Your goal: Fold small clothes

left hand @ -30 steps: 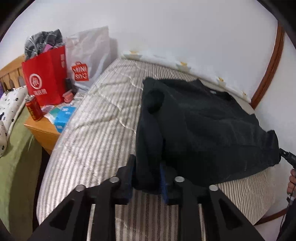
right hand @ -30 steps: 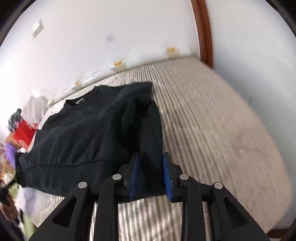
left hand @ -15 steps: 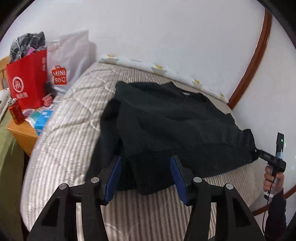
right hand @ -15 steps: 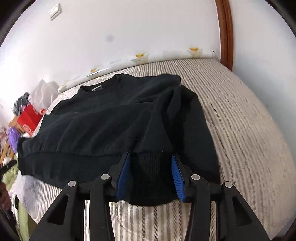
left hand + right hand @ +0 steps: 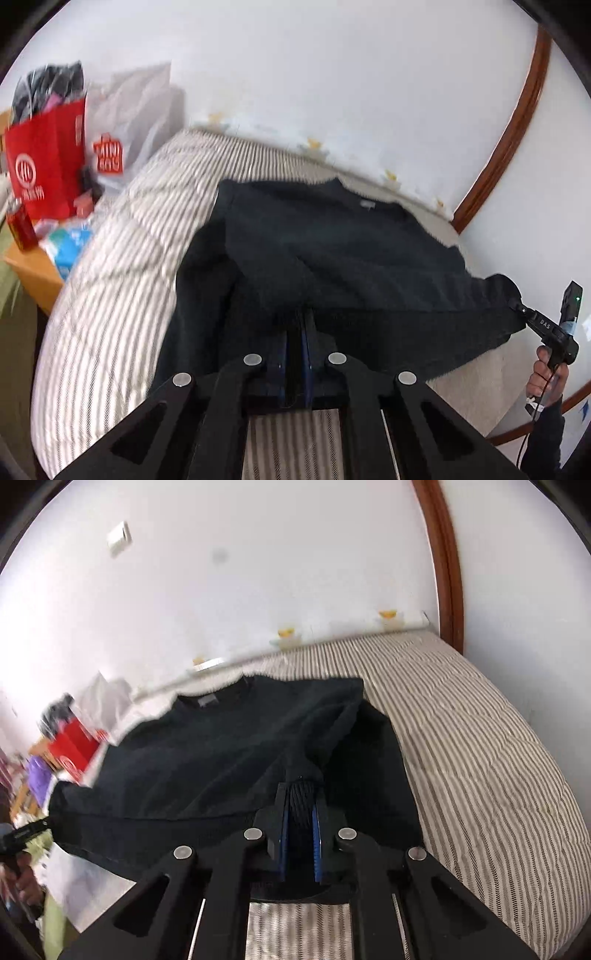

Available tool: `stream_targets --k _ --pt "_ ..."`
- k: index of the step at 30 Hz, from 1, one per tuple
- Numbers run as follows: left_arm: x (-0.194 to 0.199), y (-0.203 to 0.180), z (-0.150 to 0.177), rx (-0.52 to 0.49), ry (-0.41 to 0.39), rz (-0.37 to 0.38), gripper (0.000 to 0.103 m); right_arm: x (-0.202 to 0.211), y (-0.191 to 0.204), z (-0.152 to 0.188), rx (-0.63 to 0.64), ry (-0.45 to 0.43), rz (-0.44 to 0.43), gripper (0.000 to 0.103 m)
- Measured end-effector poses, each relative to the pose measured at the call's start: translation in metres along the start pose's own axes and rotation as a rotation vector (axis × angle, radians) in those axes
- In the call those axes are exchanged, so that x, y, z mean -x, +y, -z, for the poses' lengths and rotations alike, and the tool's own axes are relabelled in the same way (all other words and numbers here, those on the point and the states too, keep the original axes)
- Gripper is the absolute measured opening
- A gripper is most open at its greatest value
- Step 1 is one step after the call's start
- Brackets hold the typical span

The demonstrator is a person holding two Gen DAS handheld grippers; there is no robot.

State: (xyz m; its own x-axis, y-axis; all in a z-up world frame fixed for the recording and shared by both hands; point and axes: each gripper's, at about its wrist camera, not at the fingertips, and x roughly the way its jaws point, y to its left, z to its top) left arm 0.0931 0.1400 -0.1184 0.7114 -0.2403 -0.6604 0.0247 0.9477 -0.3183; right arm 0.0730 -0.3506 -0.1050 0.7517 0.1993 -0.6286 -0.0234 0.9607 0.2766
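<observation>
Sweater (image 5: 332,254): black, long-sleeved, lying on the striped bed (image 5: 122,258), collar toward the wall, hem toward the near edge.
Long axis: collar to hem runs from the wall toward the cameras; the hem line runs crosswise between the two grippers.
Sleeves: each looks brought in along its side of the body, though dark cloth on dark cloth makes the edges hard to read.
Left gripper (image 5: 295,325): jaws pressed nearly together, pinching the hem at its own corner of the garment.
Right gripper (image 5: 301,805): jaws closing, with a bunch of ribbed hem already squeezed between the blue pads.
Done so far: sweater spread fairly flat, sleeves seemingly in, both hem corners gripped.
Left to do: by my reading, carry the hem up toward the collar to halve the body, then let go and smooth it.
Beside the bed: a red bag (image 5: 48,162) on a wooden stand, well clear of the work.
</observation>
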Motion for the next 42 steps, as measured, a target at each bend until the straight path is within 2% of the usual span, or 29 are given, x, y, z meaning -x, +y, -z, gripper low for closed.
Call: stream_targets --k 4,8,16,22,26,30,33,37,39,42 --pt "0.003 -0.013 -0.024 -0.030 -0.061 -0.007 0.006 0.009 0.004 -0.021 -0.020 -0.047 -0.014 0.010" --pt "-0.011 -0.015 -0.048 -0.014 -0.071 -0.016 0.006 0.001 0.005 -0.043 -0.061 -0.058 -0.028 0.010" --pt "-0.067 0.004 -0.078 0.040 0.007 -0.039 0.007 -0.048 0.009 -0.079 -0.059 -0.049 -0.019 0.009" --pt "-0.107 0.018 -0.082 0.086 0.081 -0.051 0.008 -0.101 0.002 -0.084 -0.057 0.007 0.018 0.010" --pt "-0.118 0.022 -0.081 0.090 0.108 -0.057 0.010 -0.132 -0.006 -0.082 -0.087 0.053 0.045 0.010" --pt "-0.117 0.021 -0.082 0.072 0.124 -0.041 0.010 -0.145 -0.009 -0.079 -0.098 0.100 0.067 0.014" --pt "-0.104 0.020 -0.084 0.063 0.127 -0.035 0.013 -0.135 -0.006 -0.081 -0.086 0.118 0.069 0.018" --pt "-0.078 0.011 -0.078 0.012 0.082 -0.039 0.032 -0.098 0.012 -0.082 0.000 0.057 0.120 0.035" --pt "-0.067 0.004 -0.071 -0.029 0.074 -0.020 0.033 -0.083 0.025 -0.075 0.047 0.054 0.093 0.038" --pt "-0.058 -0.007 -0.058 -0.065 0.082 0.008 0.033 -0.076 0.040 -0.059 0.093 0.095 0.043 0.041"
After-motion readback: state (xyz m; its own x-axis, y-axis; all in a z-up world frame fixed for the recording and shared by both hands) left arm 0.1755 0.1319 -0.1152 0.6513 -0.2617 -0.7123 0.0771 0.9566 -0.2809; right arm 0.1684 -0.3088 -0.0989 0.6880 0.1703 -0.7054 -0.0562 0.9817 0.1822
